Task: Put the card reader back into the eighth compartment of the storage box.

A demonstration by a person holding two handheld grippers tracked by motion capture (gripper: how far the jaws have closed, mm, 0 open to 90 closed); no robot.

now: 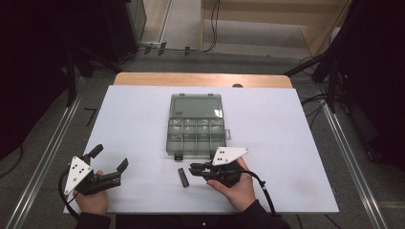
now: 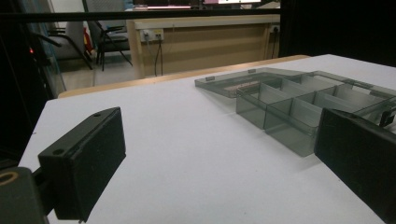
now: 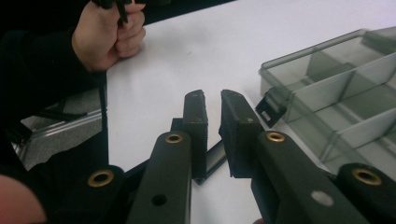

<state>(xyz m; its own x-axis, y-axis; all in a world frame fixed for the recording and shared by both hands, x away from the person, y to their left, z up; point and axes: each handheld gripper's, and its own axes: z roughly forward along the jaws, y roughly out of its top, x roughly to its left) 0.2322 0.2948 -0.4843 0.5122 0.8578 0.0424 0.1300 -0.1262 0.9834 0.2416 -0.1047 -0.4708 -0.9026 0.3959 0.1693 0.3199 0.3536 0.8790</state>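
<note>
A small black bar [image 1: 183, 177] lies flat on the white table [image 1: 286, 143], just in front of an open smoky-grey compartment box [image 1: 170, 138]. My right gripper [image 1: 193, 168] points left at the bar's near end. In the right gripper view its jaws [image 3: 212, 100] stand almost together with a slim gap. The bar [image 3: 212, 163] lies on the table beneath them, with neither pad pressing on it. My left gripper [image 1: 111, 158] rests at the front left, open wide, nothing between its jaws [image 2: 219, 154]. The box [image 2: 299, 100] stands ahead and to its right.
The box's lid [image 1: 197, 106] lies folded back flat toward the far side, and its compartments [image 3: 327, 88] look empty. The other hand [image 3: 109, 32] shows far off in the right gripper view. Metal rails [image 1: 43, 157] run along both sides of the table.
</note>
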